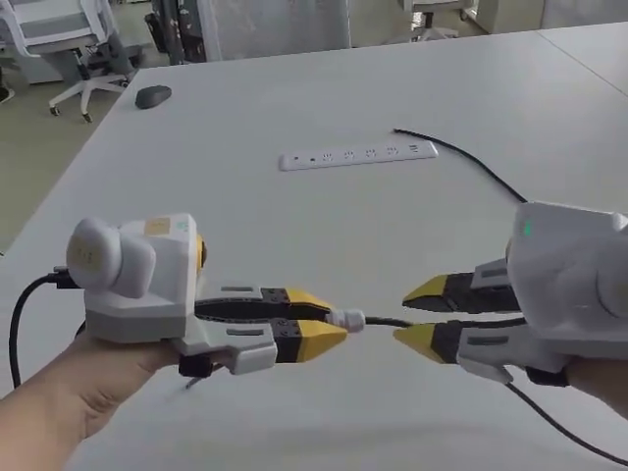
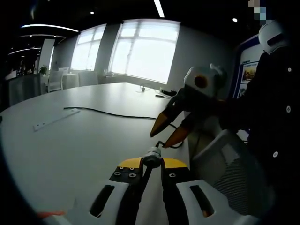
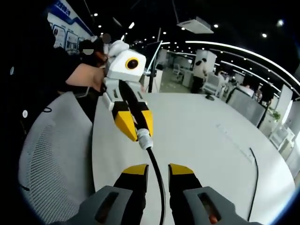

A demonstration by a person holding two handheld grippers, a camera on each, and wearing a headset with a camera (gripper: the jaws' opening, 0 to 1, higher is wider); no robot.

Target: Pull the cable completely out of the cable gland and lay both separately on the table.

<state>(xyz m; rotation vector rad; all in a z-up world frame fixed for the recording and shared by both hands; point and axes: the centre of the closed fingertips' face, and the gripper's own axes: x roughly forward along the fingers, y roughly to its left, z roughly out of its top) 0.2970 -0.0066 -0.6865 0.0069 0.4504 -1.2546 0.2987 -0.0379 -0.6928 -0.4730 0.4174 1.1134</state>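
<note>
Matt white table, smooth black cable, whitish plastic cable gland

1. cable gland: small, white, axis level, clamped at the jaw tips of the left hand-held gripper, held above the worktop.
2. cable: thin, black, seated in the cable gland, passing between the parted jaws of the right hand-held gripper.

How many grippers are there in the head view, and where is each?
2. The left gripper is at lower left, shut on the cable gland; the right gripper is at lower right, open around the cable. None seems hidden.
</note>
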